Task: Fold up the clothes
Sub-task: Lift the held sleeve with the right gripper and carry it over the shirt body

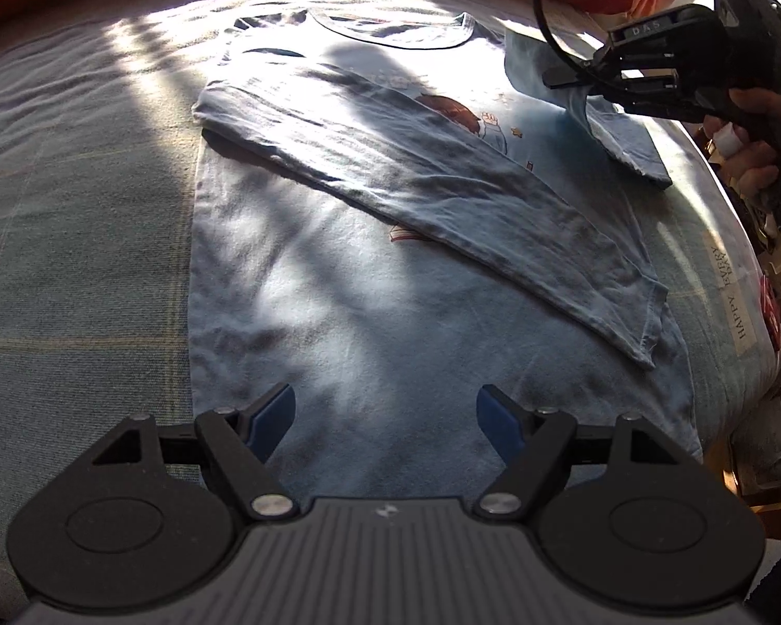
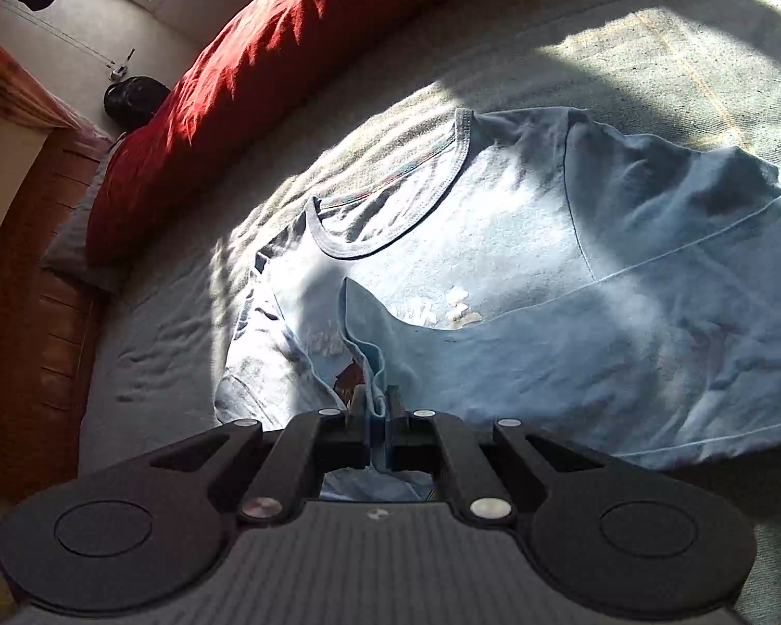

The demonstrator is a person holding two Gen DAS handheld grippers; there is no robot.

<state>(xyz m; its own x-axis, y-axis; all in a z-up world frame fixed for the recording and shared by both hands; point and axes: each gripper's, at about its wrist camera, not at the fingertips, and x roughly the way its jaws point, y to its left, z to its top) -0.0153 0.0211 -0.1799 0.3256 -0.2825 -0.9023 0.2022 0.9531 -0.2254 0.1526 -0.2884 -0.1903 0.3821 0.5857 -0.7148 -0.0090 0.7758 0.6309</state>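
Left wrist view from low over the shirt's (image 1: 338, 271) hem end, facing steeply down along it toward the collar; right wrist view close at a sleeve, facing the red pillow (image 2: 224, 78); both share shirt and bedspread (image 1: 78, 239)

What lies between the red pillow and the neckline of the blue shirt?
Only bare bed cover. The right wrist view shows it: the red pillow lies beyond, the neckline of the light blue shirt nearer, nothing between.
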